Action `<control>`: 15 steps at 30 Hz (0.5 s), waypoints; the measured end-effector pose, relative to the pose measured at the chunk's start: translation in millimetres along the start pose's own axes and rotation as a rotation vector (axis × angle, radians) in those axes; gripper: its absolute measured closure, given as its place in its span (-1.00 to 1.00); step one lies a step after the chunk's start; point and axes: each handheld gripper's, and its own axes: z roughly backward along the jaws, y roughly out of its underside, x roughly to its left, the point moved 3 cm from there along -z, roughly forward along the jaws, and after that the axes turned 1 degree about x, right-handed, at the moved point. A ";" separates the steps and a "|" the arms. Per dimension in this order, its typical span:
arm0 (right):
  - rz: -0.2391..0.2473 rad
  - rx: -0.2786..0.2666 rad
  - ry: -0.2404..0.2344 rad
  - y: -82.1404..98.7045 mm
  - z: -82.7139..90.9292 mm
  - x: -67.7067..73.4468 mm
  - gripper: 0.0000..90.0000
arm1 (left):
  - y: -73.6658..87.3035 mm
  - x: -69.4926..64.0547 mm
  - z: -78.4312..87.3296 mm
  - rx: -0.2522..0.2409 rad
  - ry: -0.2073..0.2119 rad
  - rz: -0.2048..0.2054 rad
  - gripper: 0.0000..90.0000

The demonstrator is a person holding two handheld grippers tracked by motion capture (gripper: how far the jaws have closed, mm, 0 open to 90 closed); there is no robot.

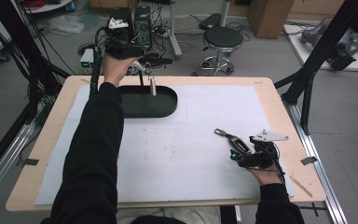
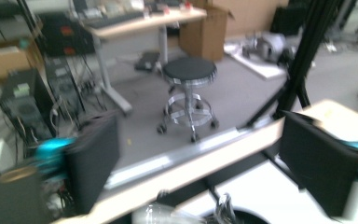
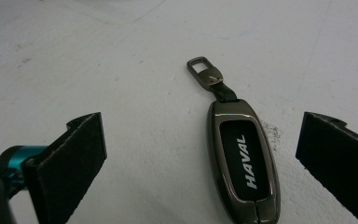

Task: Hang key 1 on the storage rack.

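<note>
My left gripper (image 1: 139, 65) hangs over the black oval tray (image 1: 168, 108) at the table's far left. Its jaws stand wide apart in the left gripper view (image 2: 200, 156), with nothing between the pads. A small silver object (image 1: 152, 87) shows just below it over the tray, a blur at the bottom of the left gripper view (image 2: 161, 214); whether it touches the tray I cannot tell. A dark metal car key fob (image 3: 244, 163) marked HAVAL lies flat on the white mat. My right gripper (image 3: 198, 140) is open around it, pads clear of both sides. In the high view this right gripper (image 1: 242, 153) rests at the near right.
The white mat (image 1: 191, 154) covers most of the wooden table (image 1: 51, 140). Black frame struts (image 1: 307, 79) rise at the right edge. Beyond the far edge stand a black stool (image 1: 222, 39), computer towers (image 1: 142, 21) and loose cables.
</note>
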 end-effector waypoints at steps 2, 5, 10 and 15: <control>0.000 -0.001 -0.002 -0.1 -0.3 0.1 -0.98 | 3.6 1.1 3.5 0.041 0.055 0.008 -0.96; 0.001 0.001 -0.006 -0.9 -1.2 1.3 -0.98 | 10.4 0.2 7.8 0.063 0.104 0.002 -0.96; 0.010 0.003 -0.011 -2.6 -4.8 2.4 -0.98 | 22.5 -1.4 14.2 0.077 0.137 -0.002 -0.96; 0.014 -0.007 -0.007 -3.8 -5.0 2.9 -0.98 | 30.0 -1.6 17.6 0.085 0.144 -0.013 -0.96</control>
